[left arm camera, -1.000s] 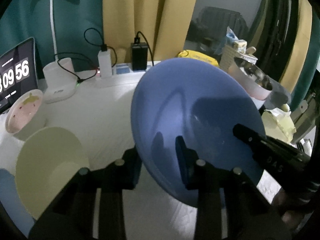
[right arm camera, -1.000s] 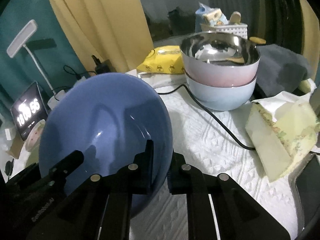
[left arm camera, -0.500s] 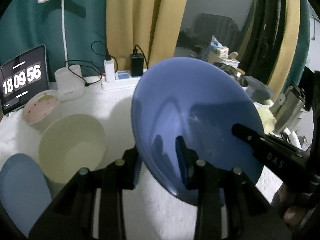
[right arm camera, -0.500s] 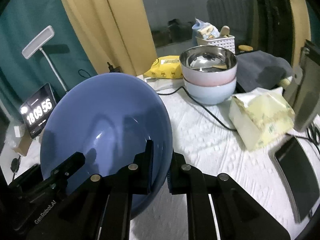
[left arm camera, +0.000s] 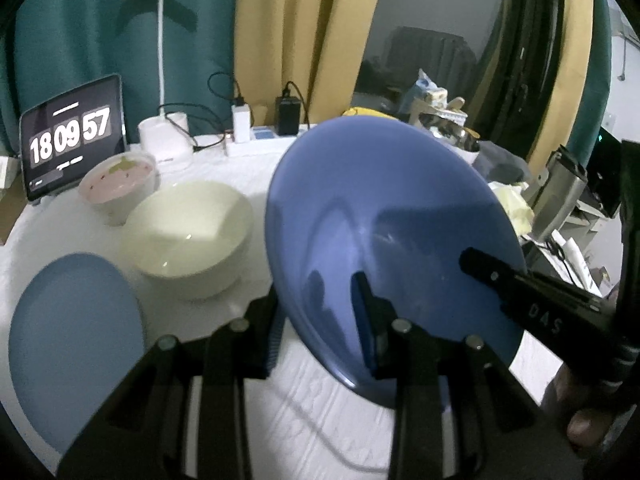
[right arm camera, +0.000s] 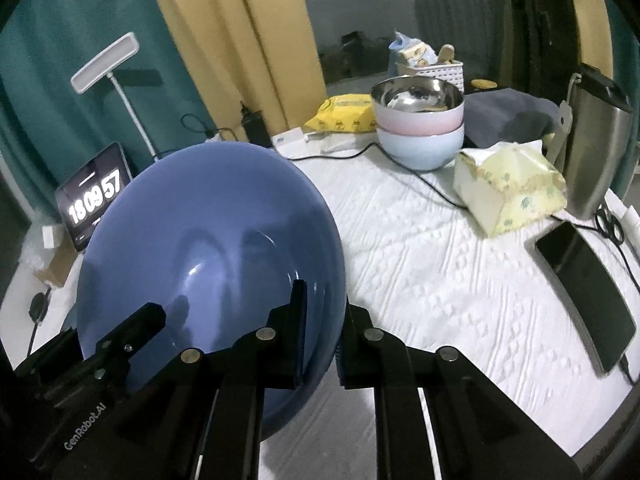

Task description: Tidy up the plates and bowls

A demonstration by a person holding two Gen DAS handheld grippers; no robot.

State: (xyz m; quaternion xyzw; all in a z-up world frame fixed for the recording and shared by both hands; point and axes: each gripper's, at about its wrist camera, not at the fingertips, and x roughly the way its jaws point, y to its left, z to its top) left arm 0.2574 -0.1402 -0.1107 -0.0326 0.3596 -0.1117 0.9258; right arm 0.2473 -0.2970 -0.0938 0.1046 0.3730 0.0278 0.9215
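White quilted bench [right arm camera: 440, 264]: both claws carry the blue bowl [left arm camera: 384, 240] tilted above it, left claw [left arm camera: 320, 320] clamped across its rim, right claw [right arm camera: 320, 332] astride the opposite rim, loosening, sharing its weight.

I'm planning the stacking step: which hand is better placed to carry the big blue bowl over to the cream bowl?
Probably left. The left gripper clamps the blue bowl by its rim, and the cream bowl sits just beside it. The right gripper has its jaws opening, with the rim between them.
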